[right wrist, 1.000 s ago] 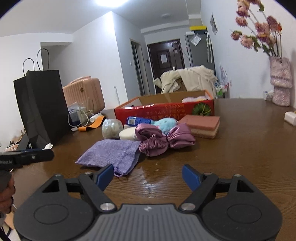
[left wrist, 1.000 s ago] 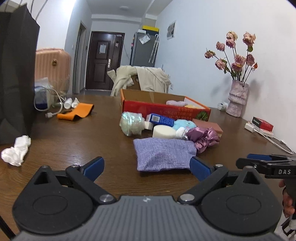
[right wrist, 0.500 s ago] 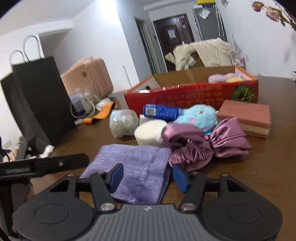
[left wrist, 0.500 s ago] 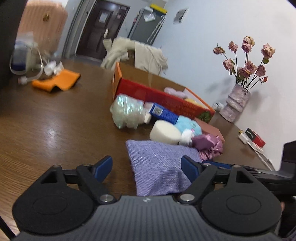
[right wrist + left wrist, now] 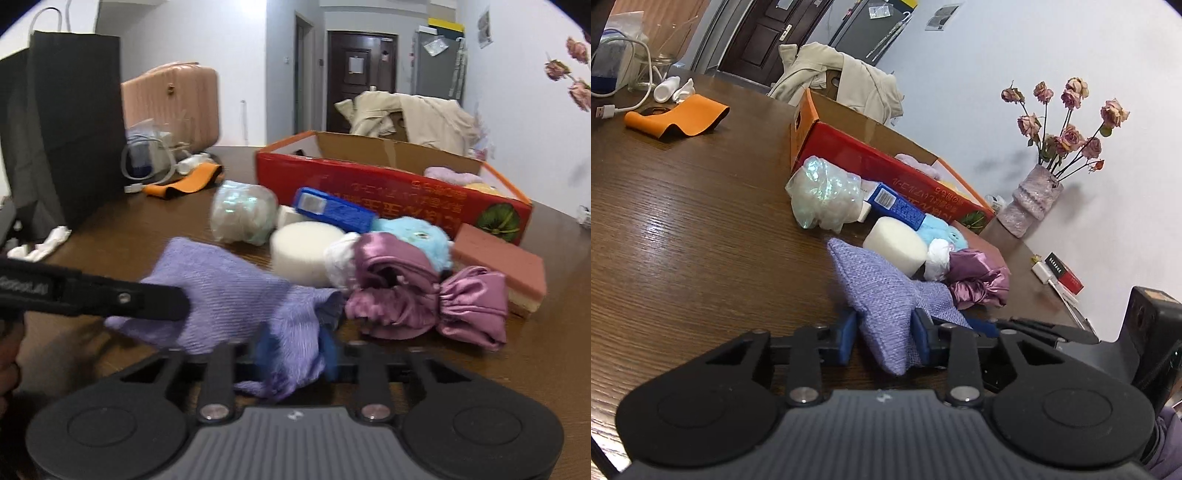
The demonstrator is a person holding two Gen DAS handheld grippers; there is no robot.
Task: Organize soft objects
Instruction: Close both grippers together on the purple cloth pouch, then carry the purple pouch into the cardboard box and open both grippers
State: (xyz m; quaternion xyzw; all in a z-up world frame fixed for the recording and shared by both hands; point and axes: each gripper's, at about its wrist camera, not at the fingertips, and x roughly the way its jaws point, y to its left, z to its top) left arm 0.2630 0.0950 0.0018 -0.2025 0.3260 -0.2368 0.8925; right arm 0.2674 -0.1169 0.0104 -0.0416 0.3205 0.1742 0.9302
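Observation:
A lilac woven cloth pouch (image 5: 879, 291) lies on the brown table, its near edge bunched up. My left gripper (image 5: 884, 334) is shut on one near corner of it. My right gripper (image 5: 295, 349) is shut on the other near corner of the pouch (image 5: 229, 291). Behind it lie a white sponge (image 5: 895, 245), a purple satin scrunchie (image 5: 424, 295), a blue plush toy (image 5: 421, 236), an iridescent wrapped ball (image 5: 823, 197) and a pink sponge block (image 5: 506, 266). A red cardboard box (image 5: 388, 188) stands behind them with soft items inside.
A black paper bag (image 5: 66, 136) stands at the left, with crumpled white tissue (image 5: 40, 245) by it. An orange band (image 5: 679, 118), a charger cable and a jar lie at the far left. A vase of dried roses (image 5: 1034, 199) and a red packet (image 5: 1065, 275) stand at the right.
Both grippers moved in onto the lilac pouch and closed on its near corners. The pouch's near edge is now bunched and lifted.

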